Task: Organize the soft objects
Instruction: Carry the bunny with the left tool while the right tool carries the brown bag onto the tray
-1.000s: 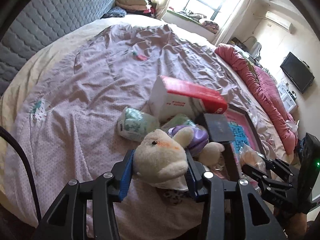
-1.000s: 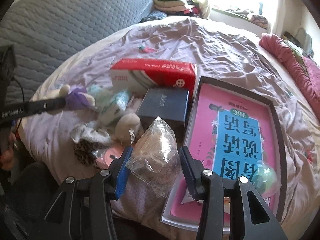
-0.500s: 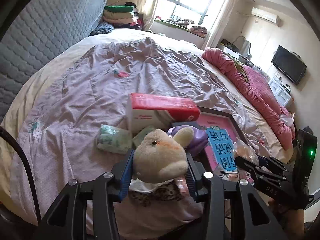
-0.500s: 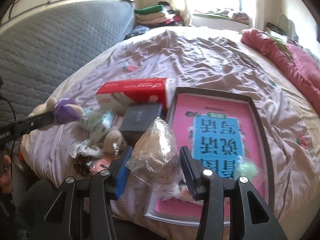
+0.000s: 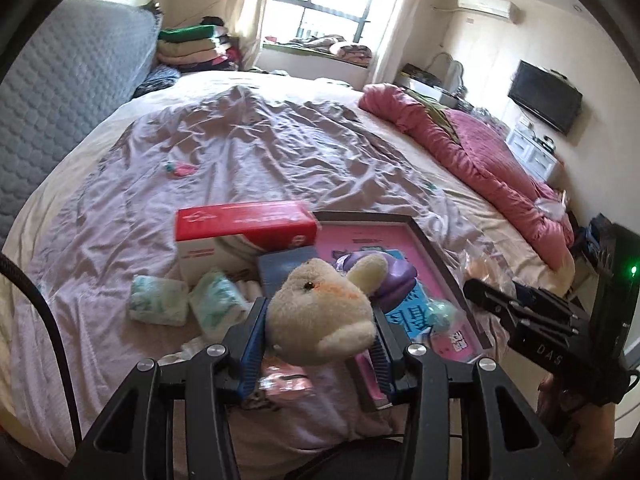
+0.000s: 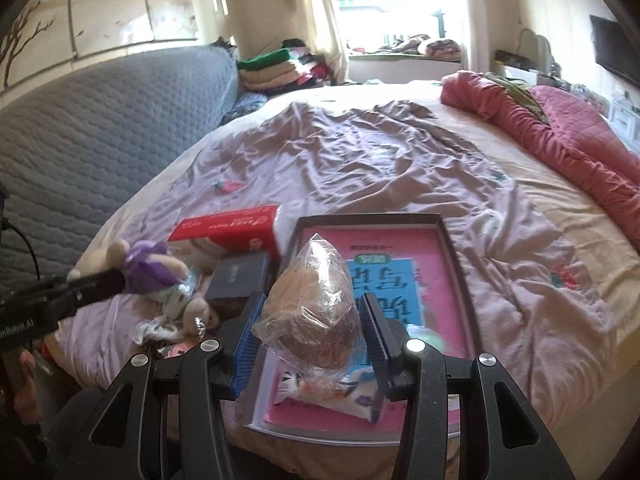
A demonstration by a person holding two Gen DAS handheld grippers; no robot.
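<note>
My left gripper (image 5: pixel 318 326) is shut on the head of a cream plush rabbit (image 5: pixel 320 316) with a purple bow, lifted above the bed's near edge. In the right wrist view that rabbit (image 6: pixel 148 268) hangs at the left, its feet trailing near the bedding. A brown soft item in a clear plastic bag (image 6: pixel 312 308) is held up over the pink book, with my right gripper (image 6: pixel 308 338) shut on it. From the left wrist view the right gripper (image 5: pixel 520 312) shows at the right with the bag (image 5: pixel 486 268) beyond it.
On the purple sheet lie a red and white box (image 5: pixel 244 236), a dark blue box (image 6: pixel 238 280), two green-patterned tissue packs (image 5: pixel 160 300), and a dark tray (image 6: pixel 452 256) holding the pink book. A red quilt (image 6: pixel 560 140) runs along the right. A grey padded headboard (image 6: pixel 100 128) stands left.
Both grippers rose and drew back from the bed with their loads, and both rolled a little. The pile of boxes and packs now lies lower and farther off in both views.
</note>
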